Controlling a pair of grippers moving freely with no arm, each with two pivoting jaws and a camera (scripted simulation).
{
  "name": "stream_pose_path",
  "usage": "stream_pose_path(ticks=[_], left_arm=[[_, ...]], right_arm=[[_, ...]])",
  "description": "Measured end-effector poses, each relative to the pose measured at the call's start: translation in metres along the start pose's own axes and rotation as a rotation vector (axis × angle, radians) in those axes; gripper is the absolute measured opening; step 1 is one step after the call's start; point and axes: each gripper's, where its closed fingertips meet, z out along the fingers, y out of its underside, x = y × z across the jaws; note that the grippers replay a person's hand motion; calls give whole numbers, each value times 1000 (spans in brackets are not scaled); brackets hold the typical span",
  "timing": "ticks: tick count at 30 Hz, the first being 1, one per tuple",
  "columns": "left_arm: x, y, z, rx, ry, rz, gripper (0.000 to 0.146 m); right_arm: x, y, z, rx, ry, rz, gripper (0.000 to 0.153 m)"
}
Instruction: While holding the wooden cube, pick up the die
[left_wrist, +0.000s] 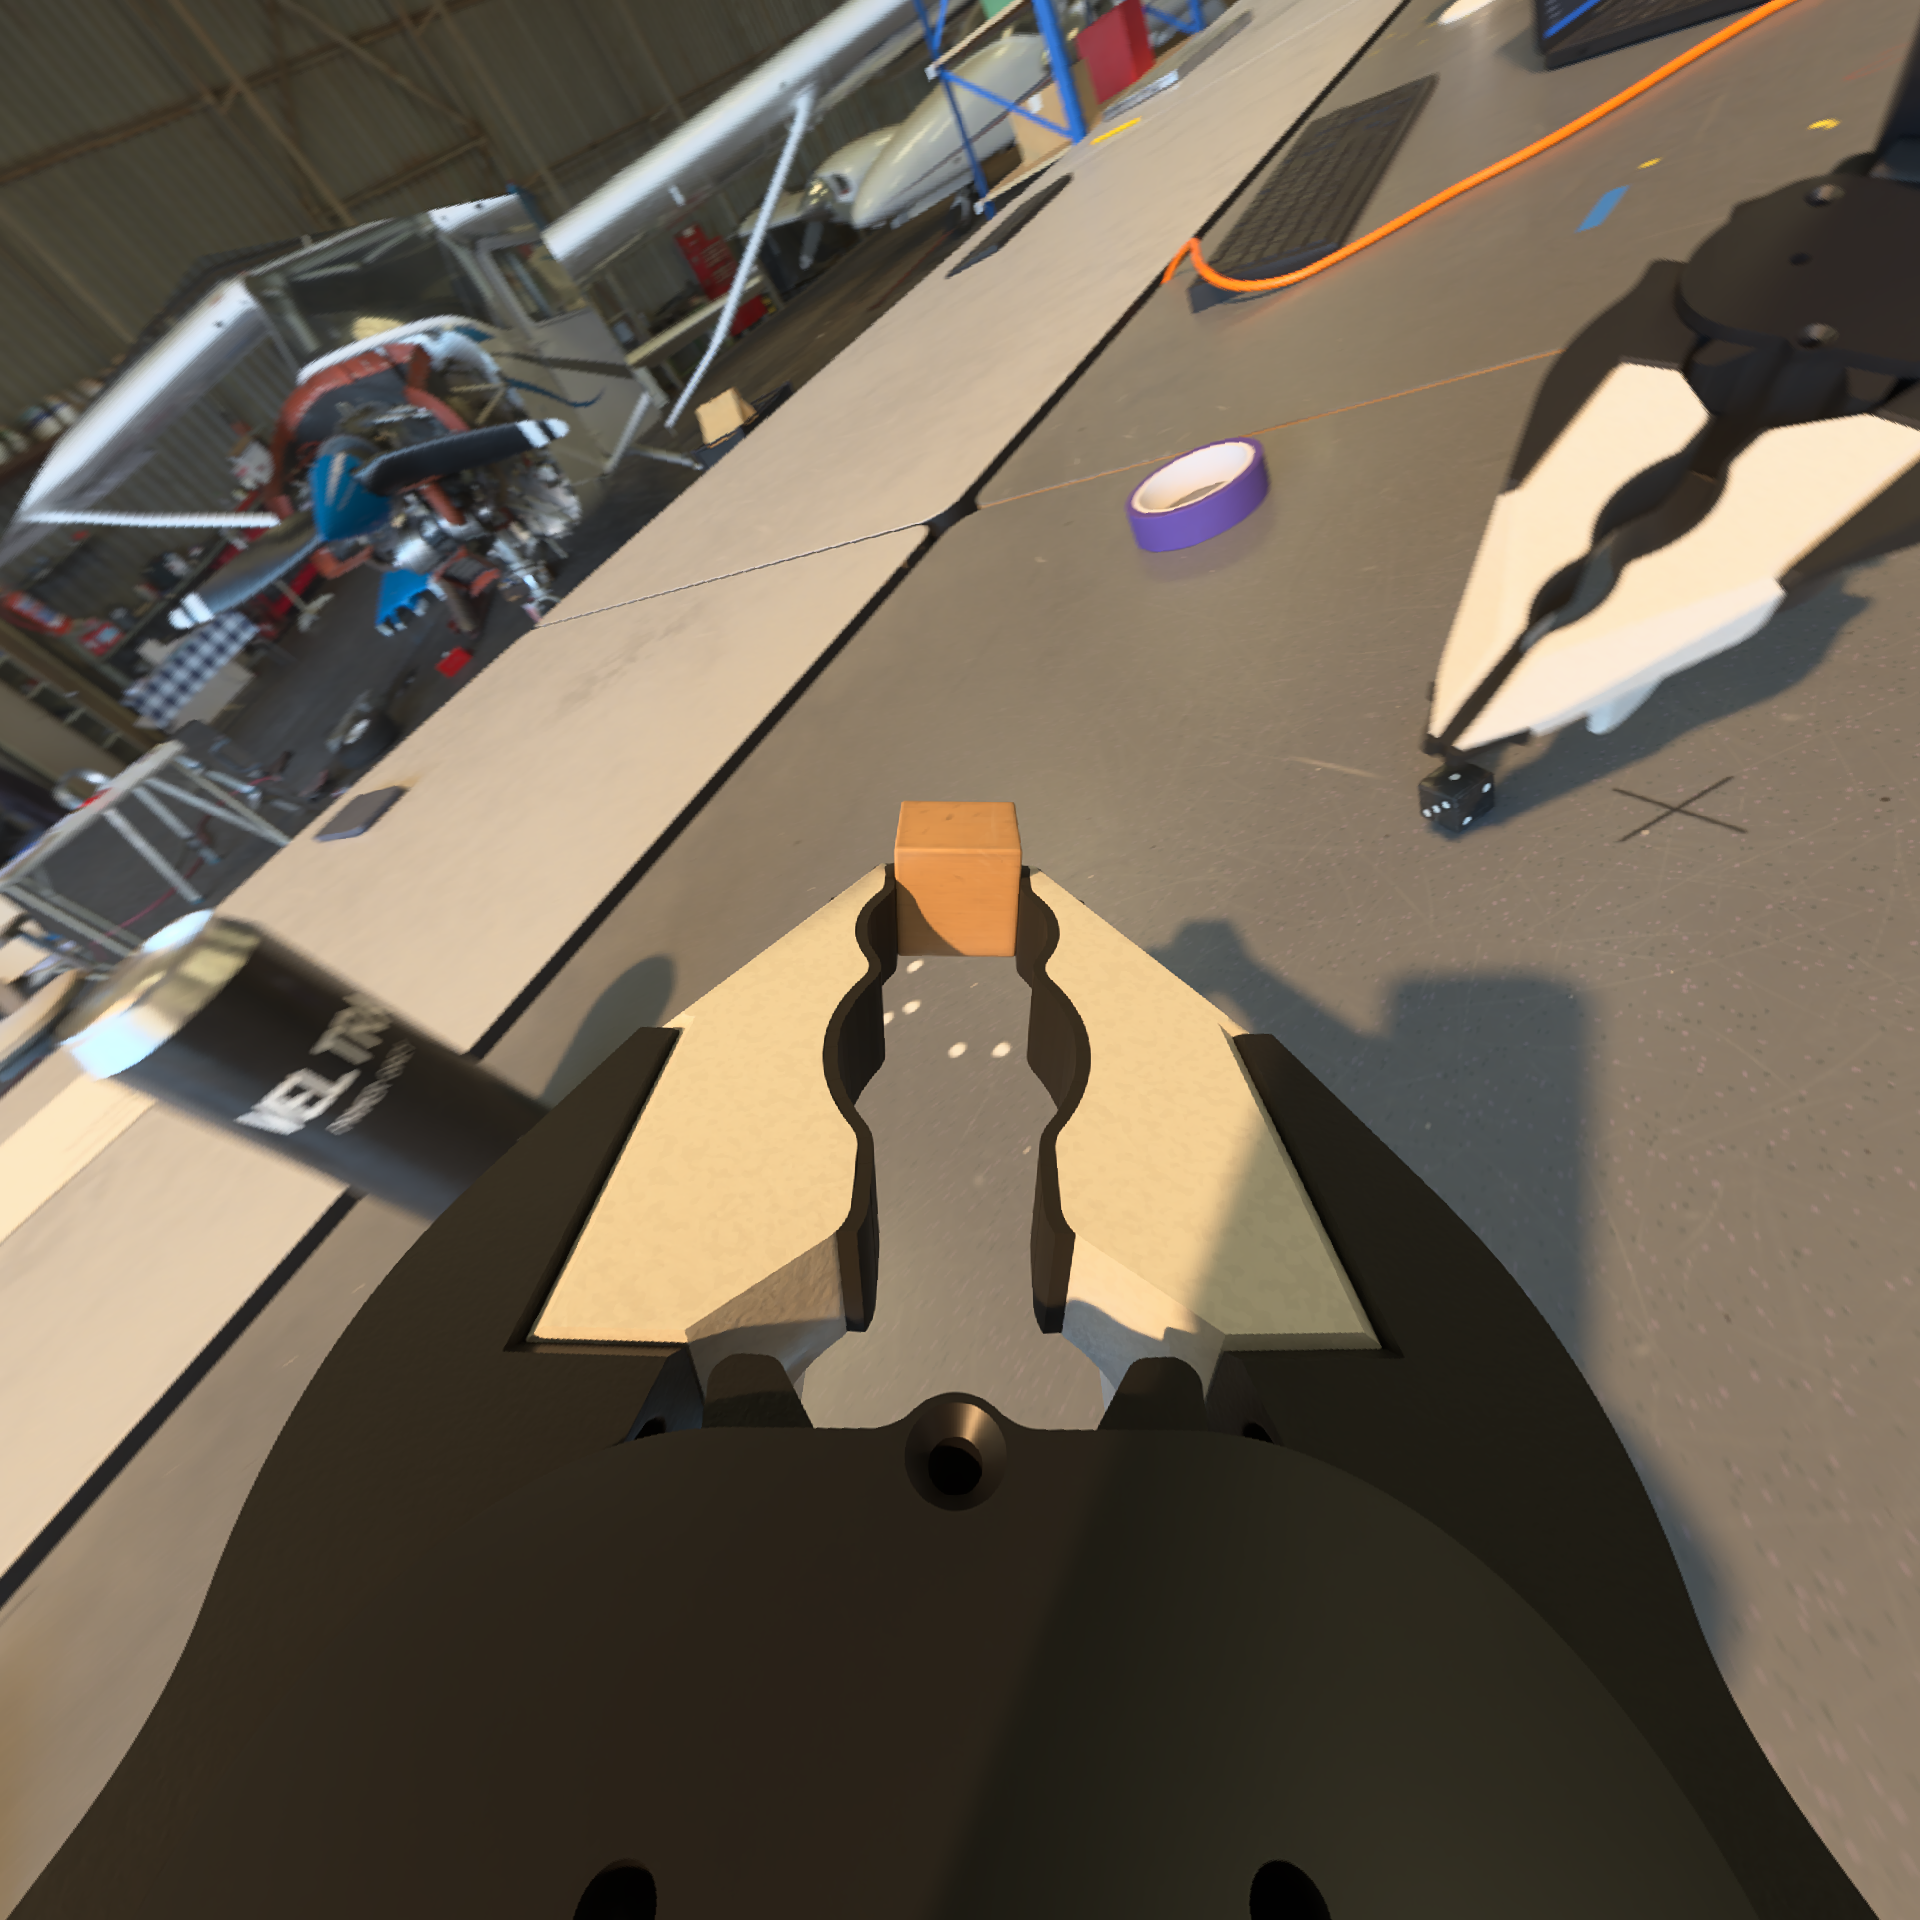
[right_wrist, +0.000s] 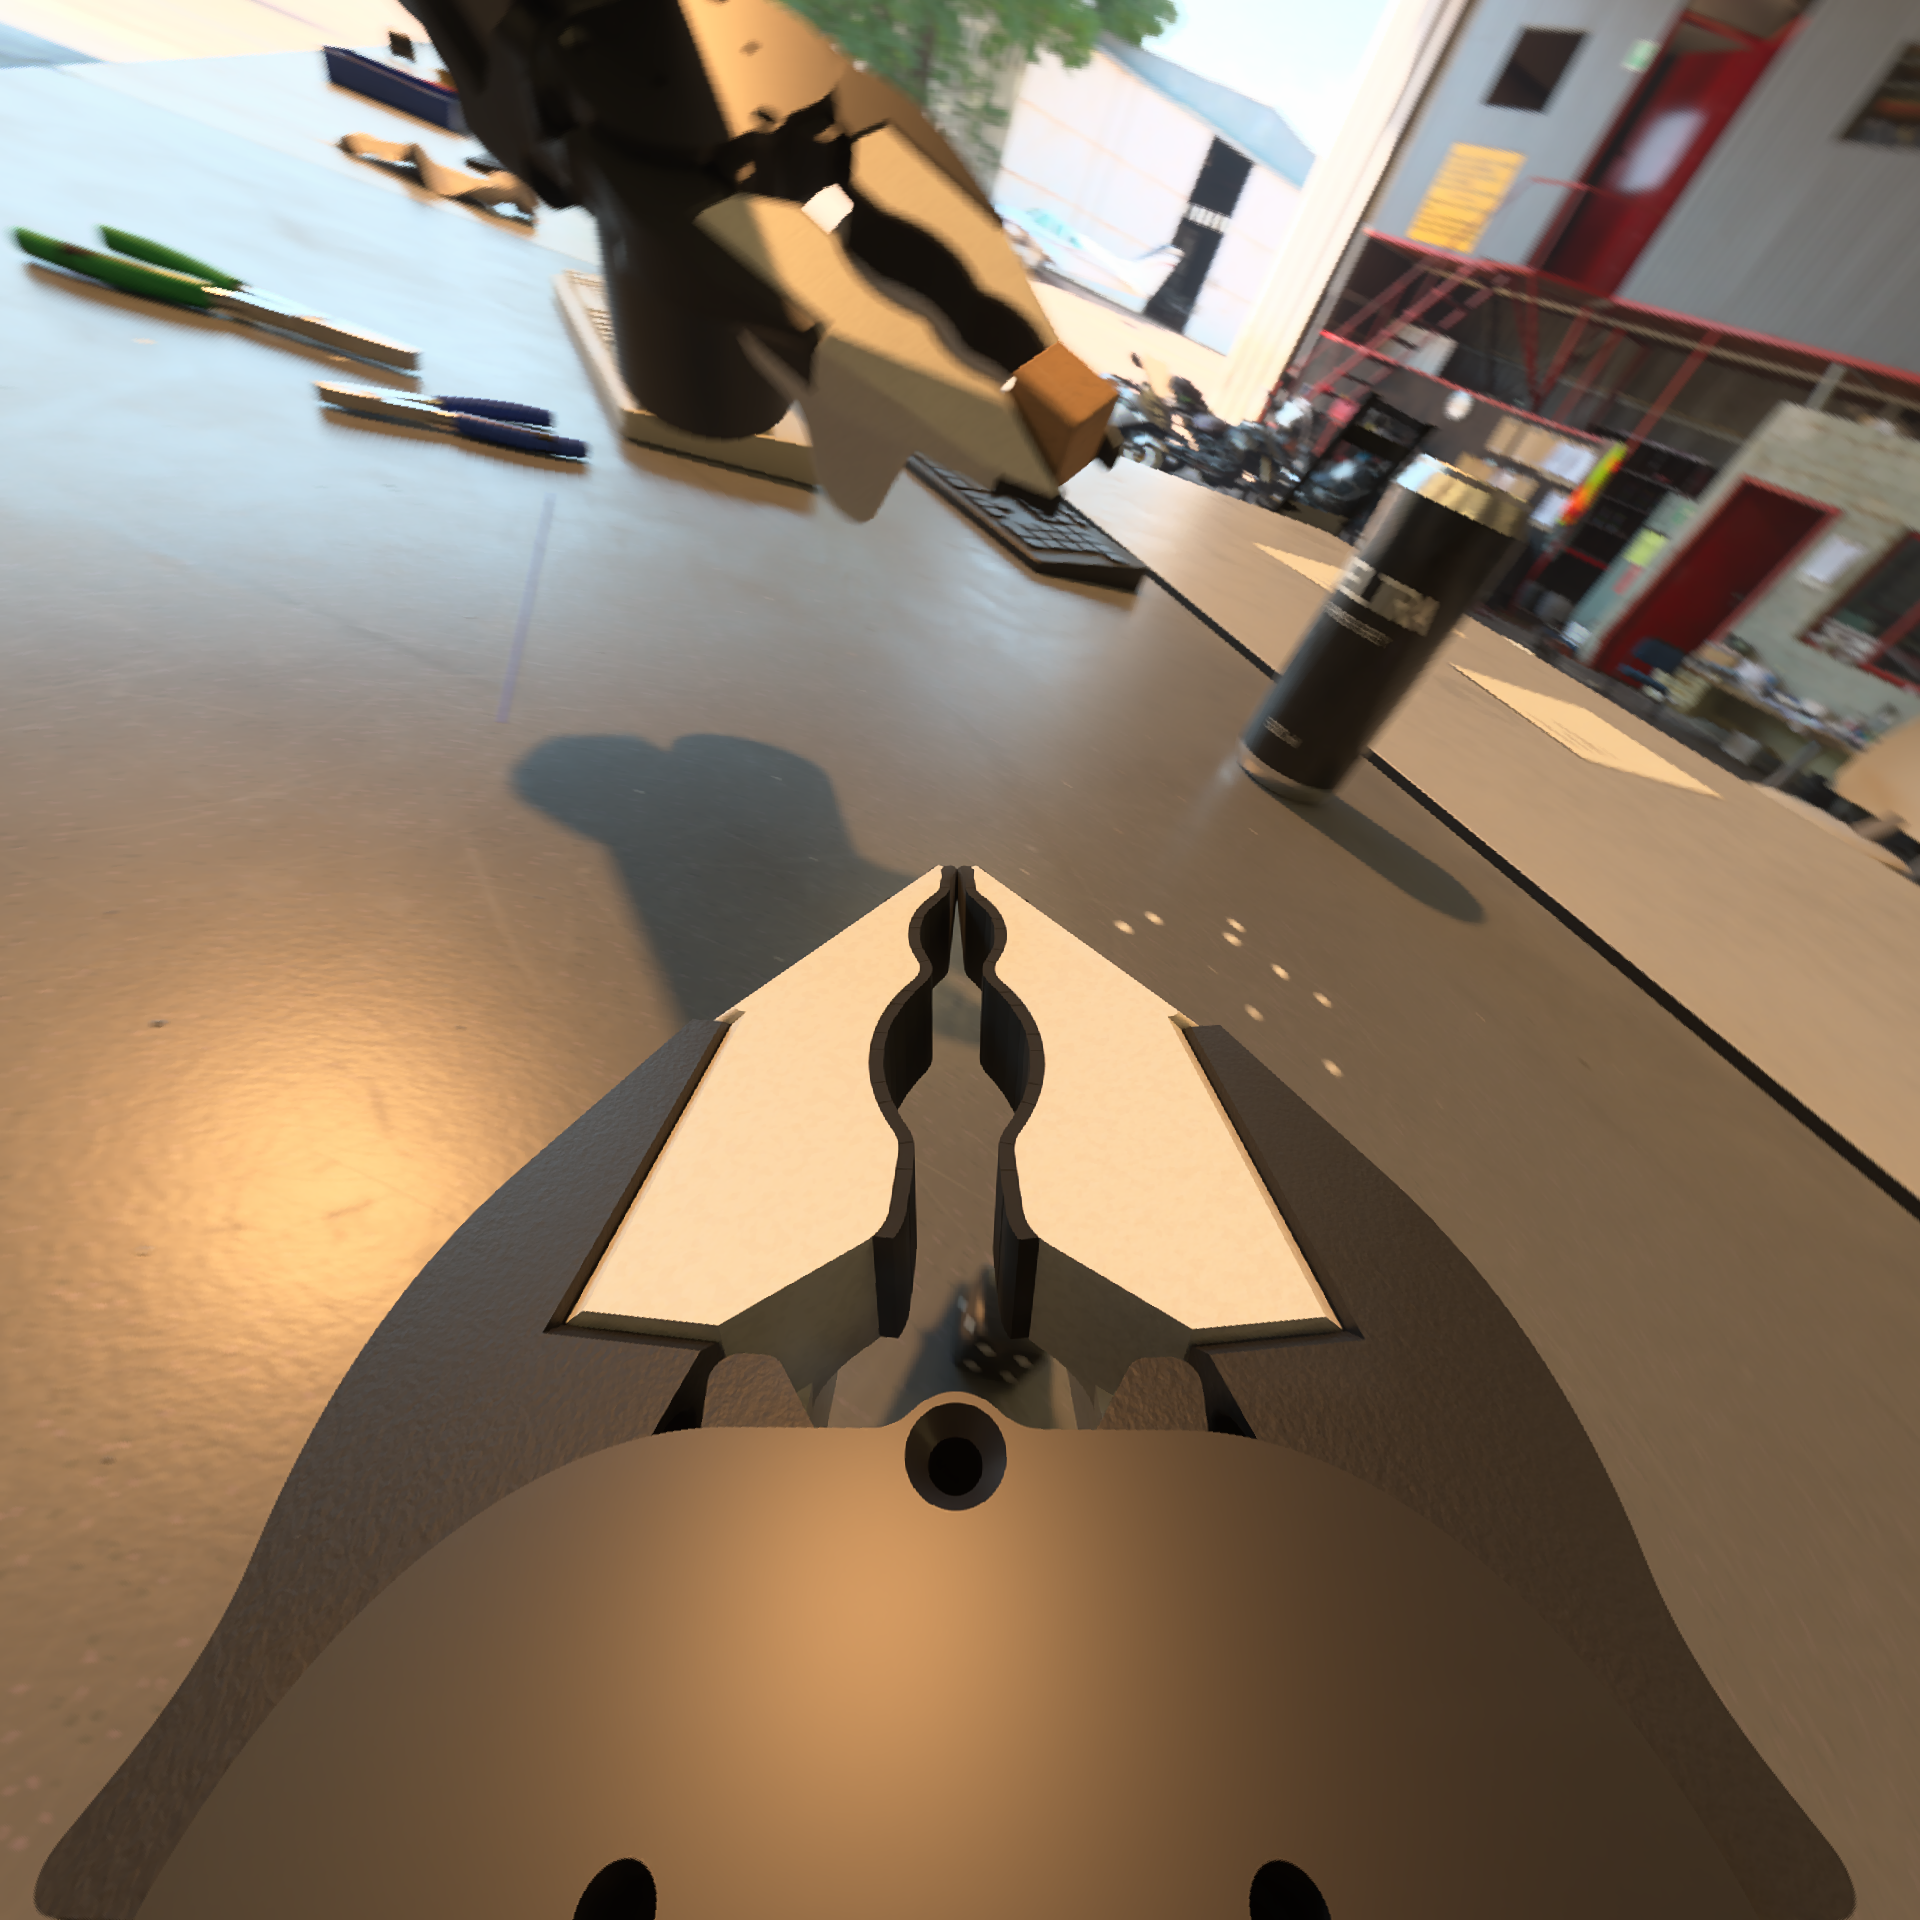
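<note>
Left hand-held gripper (left_wrist: 957, 883) clamps the wooden cube (left_wrist: 956, 878) at its fingertips, above the grey surface (left_wrist: 1299, 1039). Right hand-held gripper (right_wrist: 957, 873) has tips pressed together, holding nothing. Black die (left_wrist: 1457, 798) lies on the surface just beneath those tips, near a purple tape roll (left_wrist: 1198, 492).

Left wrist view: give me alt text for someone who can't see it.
The left gripper holds a wooden cube at its fingertips above a grey table. Ahead right, the shut right gripper sits just above a black die, beyond it a purple tape roll.
</note>
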Motion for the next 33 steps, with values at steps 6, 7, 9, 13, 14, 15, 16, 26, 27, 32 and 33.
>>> stream_pose_path(ticks=[6,7,9,13,14,15,16,26,27,32,33], left_arm=[[-19,-10,-57,-44,-86,-28,21],[-19,-10,-65,-52,-100,-28,21],[-19,-11,-81,-69,-122,-29,21],[-14,-10,-111,-106,-144,-53,21],[-13,-10,-118,-114,-147,-66,21],[-11,-10,-126,-124,-153,-76,21],[-10,-10,-134,-137,-163,-82,21],[13,-1,-206,-241,-257,-145,21],[15,0,-212,-251,-266,-152,21],[27,0,-238,-292,-303,-173,21],[30,0,-243,-298,-310,-175,21]], right_arm=[[-41,-16,14,19,-115,-115,0],[-46,-17,14,24,-127,-120,0],[-52,-20,15,40,-150,-106,0],[-59,-23,15,58,-187,-51,0],[-61,-24,15,62,-195,-45,0],[-63,-24,15,64,-204,-40,0],[-66,-24,16,65,-214,-35,0],[-94,-33,23,77,-307,-49,0],[-97,-34,24,79,-317,-49,0],[-109,-39,28,87,-357,-46,0],[-111,-40,29,89,-365,-42,0]])
